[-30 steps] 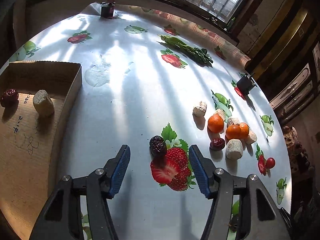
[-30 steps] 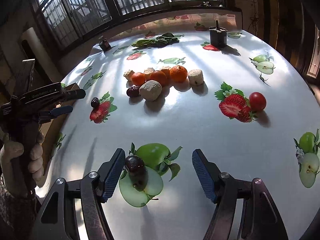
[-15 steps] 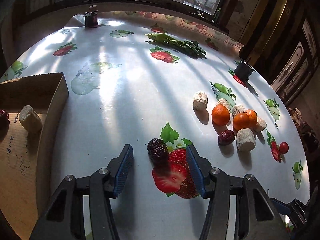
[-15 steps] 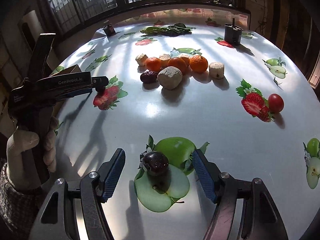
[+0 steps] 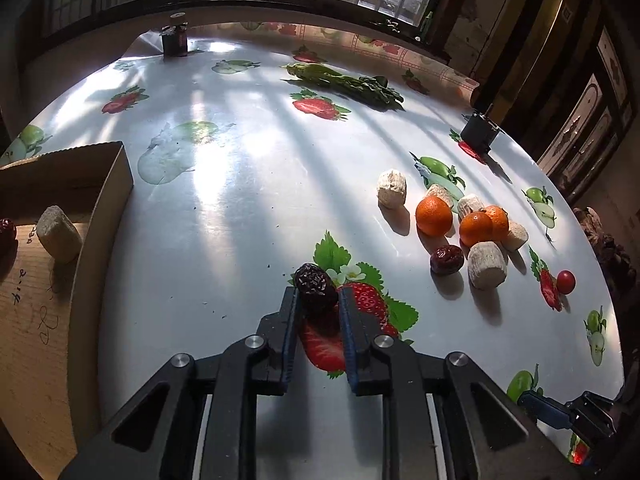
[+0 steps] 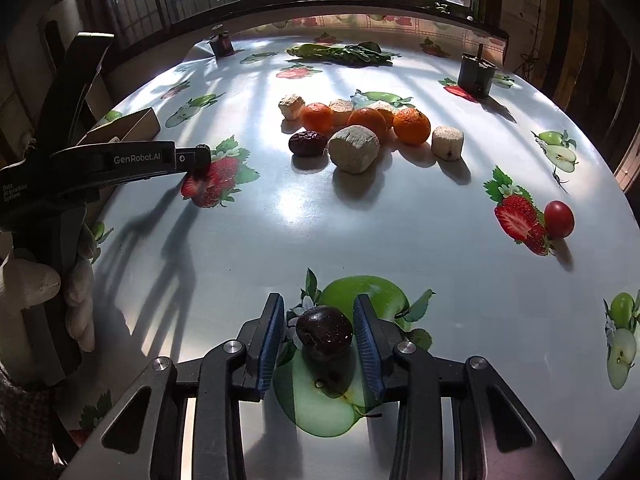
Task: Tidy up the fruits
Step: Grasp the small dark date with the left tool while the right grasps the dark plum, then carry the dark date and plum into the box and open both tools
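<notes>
My left gripper [image 5: 318,295] is shut on a dark wrinkled date [image 5: 315,286] that rests on a strawberry print. In the right wrist view the left gripper [image 6: 202,158] reaches in from the left, held by a gloved hand [image 6: 32,284]. The right gripper [image 6: 318,300] is closing its jaws around a glossy dark date [image 6: 325,332] on a green apple print. A thin gap shows at its left pad. A cardboard box [image 5: 108,200] at the left holds a pale chunk [image 5: 59,234] and a red date [image 5: 7,230].
Oranges [image 6: 412,126], pale chunks [image 6: 354,154] and a red date [image 6: 307,143] cluster mid-table. A cherry tomato [image 6: 559,219] lies at the right. Leafy greens [image 6: 340,53] and two dark pots [image 6: 476,74] [image 6: 222,44] stand at the far side.
Both pairs of jaws have drawn in around their dates. The left pads now press on the wrinkled date. The right gripper shifted so that its date sits centred between the pads.
</notes>
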Tool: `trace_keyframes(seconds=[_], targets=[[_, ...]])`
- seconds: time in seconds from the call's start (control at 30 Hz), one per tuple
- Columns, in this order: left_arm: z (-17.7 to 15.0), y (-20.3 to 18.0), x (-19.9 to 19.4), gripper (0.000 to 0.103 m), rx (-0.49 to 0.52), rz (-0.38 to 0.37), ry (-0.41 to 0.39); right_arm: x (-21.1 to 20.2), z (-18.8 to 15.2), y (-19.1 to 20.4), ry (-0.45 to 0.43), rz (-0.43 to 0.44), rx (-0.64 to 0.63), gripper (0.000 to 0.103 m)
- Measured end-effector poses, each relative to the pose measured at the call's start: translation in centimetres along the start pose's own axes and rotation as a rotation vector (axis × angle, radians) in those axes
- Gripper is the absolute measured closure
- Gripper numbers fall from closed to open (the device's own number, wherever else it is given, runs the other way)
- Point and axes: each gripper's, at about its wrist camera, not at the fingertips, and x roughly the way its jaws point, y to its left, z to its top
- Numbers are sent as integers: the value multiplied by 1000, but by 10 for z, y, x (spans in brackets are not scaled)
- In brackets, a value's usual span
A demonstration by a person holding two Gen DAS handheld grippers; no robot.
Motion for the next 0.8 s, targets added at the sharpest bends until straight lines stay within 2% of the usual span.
trace_keyframes(seconds=[0.2, 0.43, 0.6, 0.8], targets=[[-3, -10, 2, 84, 55, 67, -37, -6, -4, -3, -6, 12, 5, 74], [-5, -11, -3, 84, 50, 35, -45, -24, -8, -5, -44, 19, 9, 75], [-9, -20, -19, 84, 65, 6, -97, -46, -10, -7, -89, 29, 12, 75], [-23, -19, -70, 84, 48, -50, -156, -69, -7, -12, -138, 40, 34, 75]])
